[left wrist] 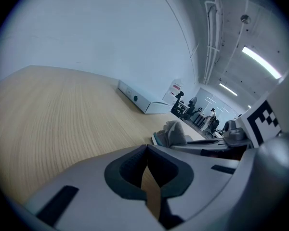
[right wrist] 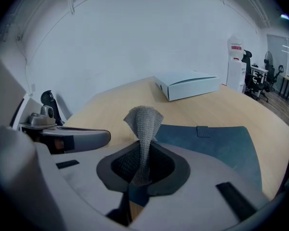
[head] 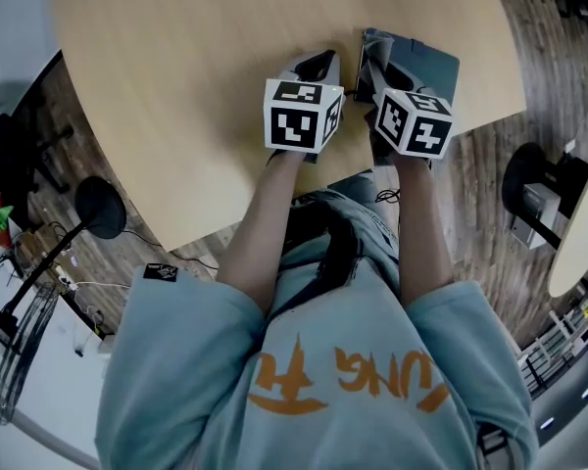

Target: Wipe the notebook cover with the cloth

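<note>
From the head view, a smooth, pale wooden table (head: 176,86) has a round edge. A flat, dark blue notebook (head: 433,67) lies on it near the right edge. The left gripper (head: 317,67) and right gripper (head: 376,59) sit side by side on the near part of the table, close together. A bit of grey cloth (head: 374,39) pokes up at the right gripper's tip, at the notebook's left edge. There is lots of bare wood to the left and farther away.

In the left gripper view, the two dark, padded jaws are pressed together with nothing between them. They rest low over the wood grain. The cloth and notebook are just to the right. A flat white box (left wrist: 139,100) lies well apart at the far side.

In the right gripper view, the jaws pinch the cloth. It is knitted and bumpy and stands up in a soft fold. The notebook's cover looks soft and dull, with a small tab (right wrist: 203,131), and lies right in front of the jaws.
</note>
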{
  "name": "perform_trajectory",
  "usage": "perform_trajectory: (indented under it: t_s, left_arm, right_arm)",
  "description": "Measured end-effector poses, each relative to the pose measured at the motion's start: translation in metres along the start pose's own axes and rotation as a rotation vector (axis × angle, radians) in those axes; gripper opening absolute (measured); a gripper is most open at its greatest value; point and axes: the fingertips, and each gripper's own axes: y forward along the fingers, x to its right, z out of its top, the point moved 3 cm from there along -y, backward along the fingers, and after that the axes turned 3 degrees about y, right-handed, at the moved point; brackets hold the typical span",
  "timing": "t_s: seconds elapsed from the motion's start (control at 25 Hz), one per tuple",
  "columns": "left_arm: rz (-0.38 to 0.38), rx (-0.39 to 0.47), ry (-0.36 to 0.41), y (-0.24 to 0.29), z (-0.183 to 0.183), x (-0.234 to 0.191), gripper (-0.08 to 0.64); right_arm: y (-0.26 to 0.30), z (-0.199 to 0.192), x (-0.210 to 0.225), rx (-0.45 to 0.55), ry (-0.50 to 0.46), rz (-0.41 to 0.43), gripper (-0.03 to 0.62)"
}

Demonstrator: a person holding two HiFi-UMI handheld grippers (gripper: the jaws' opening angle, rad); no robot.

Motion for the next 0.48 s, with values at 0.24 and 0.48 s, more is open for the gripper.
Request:
perform_trajectory:
  t_s: [0.24,0.48]
  left_arm:
    - [0.011,-0.003,-0.018,0.003,-0.002,-0.006,0.018]
    - [0.018,-0.011,-0.021,0.005,-0.004,-0.01,0.017]
  right_arm:
    - [0.009,-0.006,-0.002,-0.041,-0.035,-0.009,0.029]
    - [0.012,-0.007,-0.004,-0.051,-0.041,0.0,0.028]
